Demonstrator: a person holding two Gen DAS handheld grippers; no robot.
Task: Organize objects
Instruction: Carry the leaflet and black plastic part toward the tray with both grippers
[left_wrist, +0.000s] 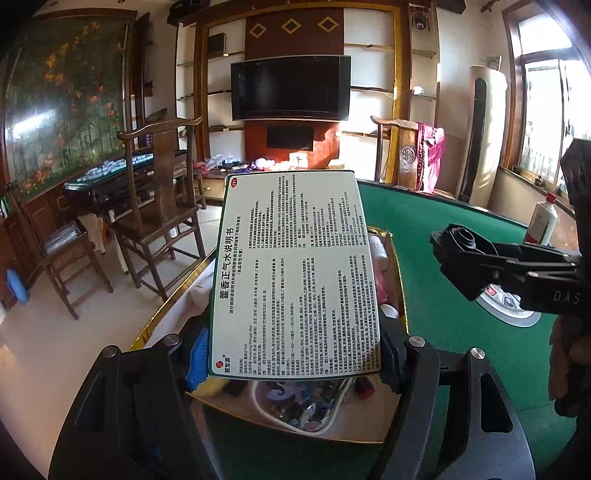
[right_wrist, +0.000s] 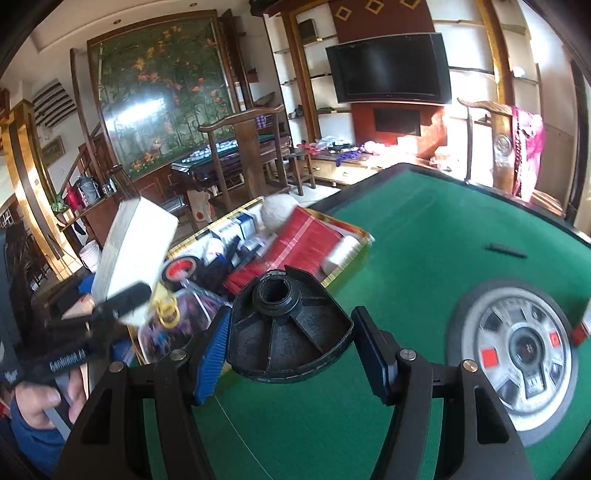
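Clamped between the jaws of the left gripper (left_wrist: 295, 354) is a flat white medicine box (left_wrist: 293, 273) with a green edge, its printed face turned up toward the camera. It hangs above an open gold-rimmed box (left_wrist: 400, 280) that stands at the edge of the green table (left_wrist: 461, 302). That box is crowded: a white tub (left_wrist: 295, 410) of small colourful bits lies at its near end, and in the right wrist view a red packet (right_wrist: 295, 247), a white roll (right_wrist: 341, 254) and a blue-and-white carton (right_wrist: 236, 229) show among the rest.

The right gripper (right_wrist: 291, 347) holds a black fan-shaped plastic part (right_wrist: 288, 332) with ribs and a round socket at its narrow end; the jaws press on its two sides, and it sits above the felt, just beside the gold-rimmed box. In the left wrist view the same part (left_wrist: 469, 251) shows out to the right, held over the table.

A round silver hub (right_wrist: 517, 362) with red squares is set into the felt near the right gripper. A white bottle (left_wrist: 541, 221) with a red cap stands farther off at the table's far side, and a small dark stick (right_wrist: 506, 251) lies alone on the felt. Beyond the table are wooden chairs (left_wrist: 159, 206) and a wall-mounted TV (left_wrist: 291, 88).
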